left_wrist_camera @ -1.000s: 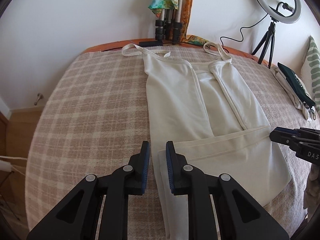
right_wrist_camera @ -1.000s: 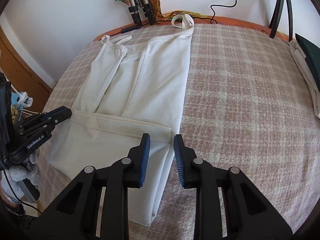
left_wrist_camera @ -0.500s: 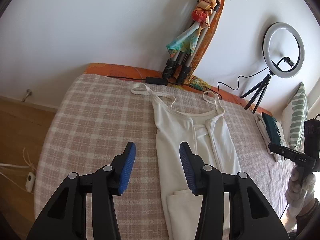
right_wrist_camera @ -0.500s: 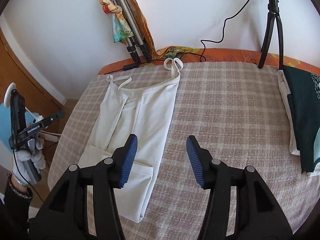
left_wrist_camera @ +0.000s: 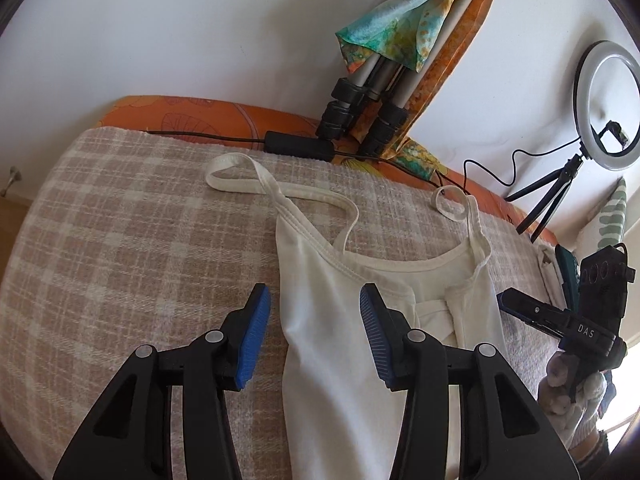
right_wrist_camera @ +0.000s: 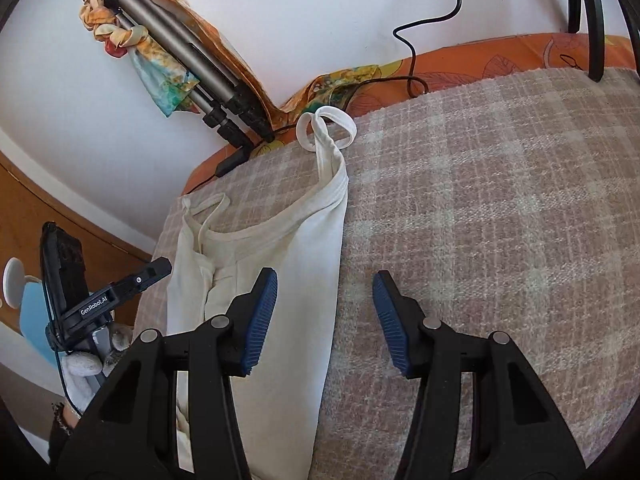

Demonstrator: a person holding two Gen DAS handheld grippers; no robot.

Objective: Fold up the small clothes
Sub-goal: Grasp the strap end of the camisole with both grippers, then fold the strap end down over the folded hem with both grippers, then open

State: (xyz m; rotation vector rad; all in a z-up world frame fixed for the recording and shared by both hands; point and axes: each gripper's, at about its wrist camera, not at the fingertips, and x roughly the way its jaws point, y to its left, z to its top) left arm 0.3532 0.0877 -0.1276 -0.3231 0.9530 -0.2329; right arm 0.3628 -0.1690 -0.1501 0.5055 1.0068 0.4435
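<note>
Both tools, left (left_wrist_camera: 314, 334) and right (right_wrist_camera: 325, 320), are released and holding nothing, hovering over the white top (left_wrist_camera: 340, 320) lying on the checked bed (left_wrist_camera: 120, 260) just ahead, so I'd pinch each strap corner evenly before folding back.

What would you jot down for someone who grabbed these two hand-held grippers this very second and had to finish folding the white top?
Left gripper: open, nothing gripped, its jaws having just been opening, over the top's left edge near the neckline.
Right gripper: open, empty, jaws likewise just opened, straddling the top's right edge.
White strappy top: lies flat on the checked blanket, straps toward the wall, both sides folded in to a narrow strip.
Done: side folds; the bottom fold is out of view now.
Left: probably grip the strap end and fold it down; judge the remaining folds yourself.
</note>
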